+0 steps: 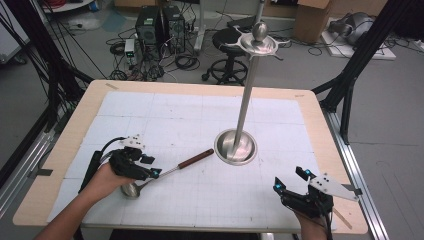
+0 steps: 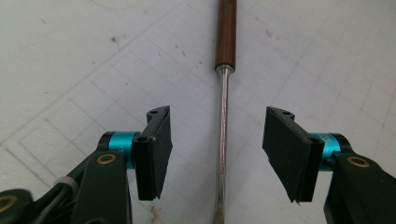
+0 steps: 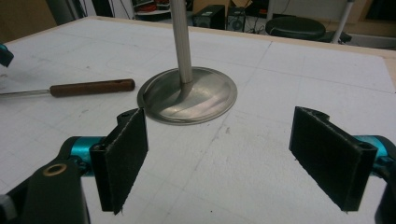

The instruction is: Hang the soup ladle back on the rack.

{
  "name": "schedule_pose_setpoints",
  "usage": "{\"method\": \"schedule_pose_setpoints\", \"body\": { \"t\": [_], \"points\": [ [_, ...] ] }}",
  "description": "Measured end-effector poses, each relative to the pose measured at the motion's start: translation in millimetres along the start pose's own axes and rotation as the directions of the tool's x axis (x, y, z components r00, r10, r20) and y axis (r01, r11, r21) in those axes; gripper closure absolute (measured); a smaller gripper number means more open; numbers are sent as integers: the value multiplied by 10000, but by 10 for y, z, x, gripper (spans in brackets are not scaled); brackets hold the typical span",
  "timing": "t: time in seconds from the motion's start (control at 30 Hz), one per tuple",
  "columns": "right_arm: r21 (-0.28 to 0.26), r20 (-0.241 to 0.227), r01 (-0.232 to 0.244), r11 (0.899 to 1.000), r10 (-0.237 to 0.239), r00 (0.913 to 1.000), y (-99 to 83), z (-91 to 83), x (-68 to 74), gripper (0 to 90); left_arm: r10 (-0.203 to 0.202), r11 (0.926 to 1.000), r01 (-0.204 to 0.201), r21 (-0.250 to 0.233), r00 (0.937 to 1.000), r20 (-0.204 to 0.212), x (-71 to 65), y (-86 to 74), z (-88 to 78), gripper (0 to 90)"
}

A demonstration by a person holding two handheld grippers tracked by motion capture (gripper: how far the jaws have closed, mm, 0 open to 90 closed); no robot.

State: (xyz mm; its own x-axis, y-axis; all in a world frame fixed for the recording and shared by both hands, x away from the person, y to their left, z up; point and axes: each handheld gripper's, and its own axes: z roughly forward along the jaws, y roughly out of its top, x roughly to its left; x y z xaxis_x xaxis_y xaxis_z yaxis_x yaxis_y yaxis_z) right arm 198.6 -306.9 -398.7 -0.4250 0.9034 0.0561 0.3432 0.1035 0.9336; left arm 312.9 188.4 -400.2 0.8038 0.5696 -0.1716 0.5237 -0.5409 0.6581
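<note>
Left gripper (image 2: 217, 154), nearest the work, straddles the bright metal shank of the ladle (image 2: 223, 140), jaws partly closed with a clear gap at each pad, so nothing is gripped. The ladle lies flat on the table (image 1: 165, 110); in the high view its long axis runs from the bowl (image 1: 131, 190) by the left hand up and rightward to the wooden handle (image 1: 196, 158), which ends just short of the stand (image 1: 235, 147). Right gripper (image 1: 290, 181), jaws wide and empty, sits well apart at the near right, so the pickup probably falls to the left.

A steel ladle (image 1: 165, 172) with a brown wooden handle lies flat on the white mat.
</note>
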Motion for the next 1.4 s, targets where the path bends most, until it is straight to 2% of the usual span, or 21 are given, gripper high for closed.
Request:
{"method": "schedule_pose_setpoints", "body": {
  "t": [0.13, 0.23, 0.33, 0.47, 0.67, 0.77, 0.83, 0.97, 1.1, 1.17, 1.2, 1.3, 1.33, 1.4],
  "points": [
    [-35, -5, -45, 10000, 45, 10000, 4, -3, 1, 185, 184, 9985, -192, 515, 9997, 156, -29, 32, 60, 454],
    [-18, 2, -62, 10000, 62, 10000, 7, -4, 8, 186, 440, 9946, -452, 937, 9989, 149, -72, 64, 114, 470],
    [-45, -2, -81, 10000, 81, 10000, 8, -7, 8, 187, 423, 9917, -424, 1216, 9991, 33, -80, 76, 162, 488],
    [-68, 20, -81, 9999, 82, 10000, 8, -14, -1, 187, 294, 9838, -259, 1775, 9994, -173, -69, 81, 234, 517],
    [-121, 55, -101, 9999, 102, 9999, 10, -20, -10, 188, 764, 9643, -655, 2567, 9965, -326, -89, 123, 295, 583],
    [-137, 64, -107, 9998, 108, 9999, 11, -23, -10, 188, 832, 9603, -688, 2704, 9956, -422, -111, 138, 315, 628],
    [-140, 86, -94, 9999, 96, 9999, 11, -26, -13, 188, 966, 9547, -790, 2868, 9942, -477, -119, 140, 334, 653],
    [-152, 104, -103, 9998, 105, 9999, 12, -30, -16, 188, 1092, 9528, -859, 2913, 9919, -646, -130, 142, 342, 705],
    [-169, 118, -143, 9998, 145, 9998, 13, -32, -17, 189, 1300, 9495, -1055, 2954, 9894, -643, -142, 141, 345, 725],
    [-146, 141, -128, 9998, 130, 9998, 14, -36, -18, 189, 1430, 9495, -1208, 2894, 9881, -568, -152, 136, 350, 765],
    [-133, 158, -146, 9998, 148, 9998, 14, -38, -17, 189, 1472, 9464, -1266, 2970, 9879, -482, -159, 140, 349, 794],
    [-157, 169, -166, 9997, 168, 9997, 14, -38, -21, 189, 1416, 9433, -1215, 3088, 9890, -436, -163, 152, 358, 832],
    [-162, 166, -170, 9997, 172, 9997, 14, -37, -21, 189, 1349, 9445, -1149, 3077, 9899, -445, -164, 155, 365, 833],
    [-146, 158, -211, 9997, 213, 9996, 16, -38, -15, 190, 1329, 9372, -1113, 3306, 9902, -433, -167, 183, 375, 836]
  ]
}}
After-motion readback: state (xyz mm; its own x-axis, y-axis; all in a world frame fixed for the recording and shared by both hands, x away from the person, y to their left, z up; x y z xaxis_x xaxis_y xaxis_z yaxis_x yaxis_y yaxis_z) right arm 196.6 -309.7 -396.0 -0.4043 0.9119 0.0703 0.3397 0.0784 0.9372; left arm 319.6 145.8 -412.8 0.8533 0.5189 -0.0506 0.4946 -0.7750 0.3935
